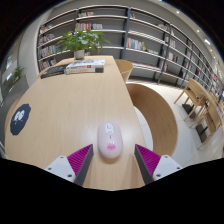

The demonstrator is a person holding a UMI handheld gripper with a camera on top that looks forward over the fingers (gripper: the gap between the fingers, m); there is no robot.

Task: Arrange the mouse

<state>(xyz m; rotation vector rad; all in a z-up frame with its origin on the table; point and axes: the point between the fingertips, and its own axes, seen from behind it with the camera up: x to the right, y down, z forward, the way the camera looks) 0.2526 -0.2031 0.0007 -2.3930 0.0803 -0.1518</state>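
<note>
A white mouse with a pink patch near its rear lies on the light wooden table, long axis pointing away from me. My gripper is open. Its magenta pads stand at either side of the mouse's near end, with a gap on each side. The mouse rests on the table between and just ahead of the fingers.
A dark round object lies on the table to the left. Books and a potted plant sit at the table's far end. A round wooden chair back is to the right. Bookshelves line the back wall.
</note>
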